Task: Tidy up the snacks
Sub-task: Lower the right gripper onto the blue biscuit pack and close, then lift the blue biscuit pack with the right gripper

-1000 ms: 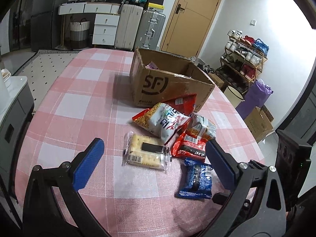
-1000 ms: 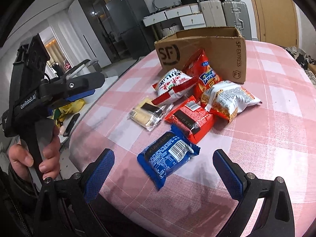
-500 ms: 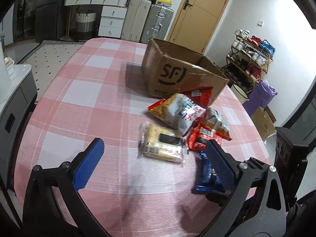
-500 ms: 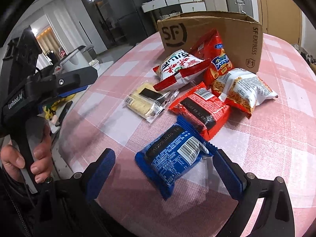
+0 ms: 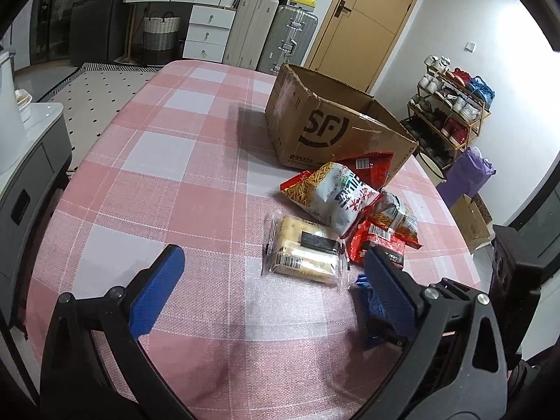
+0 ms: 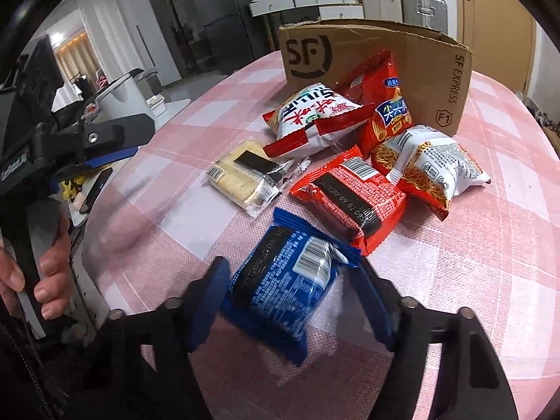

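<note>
Barely begun, the right gripper [image 6: 290, 301] had just closed on the blue pack [image 6: 287, 280], the left gripper [image 5: 269, 280] gaped empty, and five snacks lay outside the box [image 6: 434, 70].

Both wrist views look steeply down, close, sharing the snack pile [image 5: 350, 224].

A wooden door [image 5: 364, 21] is set in a white wall; suitcases [image 5: 269, 31] and white drawers [image 5: 206, 31] are ranged beside it, a shoe rack [image 5: 451, 112] at right.
</note>
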The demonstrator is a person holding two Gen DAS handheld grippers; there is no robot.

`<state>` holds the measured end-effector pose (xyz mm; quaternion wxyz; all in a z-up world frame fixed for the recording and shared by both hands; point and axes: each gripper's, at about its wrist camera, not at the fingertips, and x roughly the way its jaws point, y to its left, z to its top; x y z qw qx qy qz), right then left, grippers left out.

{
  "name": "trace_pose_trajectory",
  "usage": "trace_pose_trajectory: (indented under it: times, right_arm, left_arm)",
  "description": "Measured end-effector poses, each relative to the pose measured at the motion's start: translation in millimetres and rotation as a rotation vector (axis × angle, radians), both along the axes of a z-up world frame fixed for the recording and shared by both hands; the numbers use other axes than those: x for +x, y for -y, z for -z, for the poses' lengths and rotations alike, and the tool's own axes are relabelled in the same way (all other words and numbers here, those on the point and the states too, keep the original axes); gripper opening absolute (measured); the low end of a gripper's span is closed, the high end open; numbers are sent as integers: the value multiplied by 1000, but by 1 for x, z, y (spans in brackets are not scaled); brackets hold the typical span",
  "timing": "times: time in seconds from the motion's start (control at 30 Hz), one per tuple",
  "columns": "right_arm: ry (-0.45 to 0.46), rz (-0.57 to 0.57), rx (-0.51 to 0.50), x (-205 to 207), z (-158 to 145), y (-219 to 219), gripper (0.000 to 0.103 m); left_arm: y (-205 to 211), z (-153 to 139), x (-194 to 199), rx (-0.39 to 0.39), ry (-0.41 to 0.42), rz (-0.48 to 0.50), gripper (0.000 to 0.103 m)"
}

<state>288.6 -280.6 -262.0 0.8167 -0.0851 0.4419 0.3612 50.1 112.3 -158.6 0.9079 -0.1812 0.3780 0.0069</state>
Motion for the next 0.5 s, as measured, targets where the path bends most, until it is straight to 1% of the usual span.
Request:
trace_pose_trajectory:
  times: [0.03, 0.07, 0.13, 0.33, 0.5]
  right_arm:
    - [20, -16, -19, -3, 0, -1, 45]
    - [44, -32, -44, -6, 0, -3, 45]
    - [47, -34, -45, -7, 0, -2, 45]
    - [-3, -23, 35, -3, -1, 14, 45]
    - [-11, -29, 101, -5, -10, 26, 45]
  left_arm:
    - [0, 0, 0, 0, 0, 0, 102]
    - [0, 1, 1, 2, -2, -1, 102]
    - [0, 1, 1, 2, -6, -3, 102]
    - [-2, 2, 0, 11, -10, -8, 102]
    - [0, 8, 4, 11, -34, 0, 102]
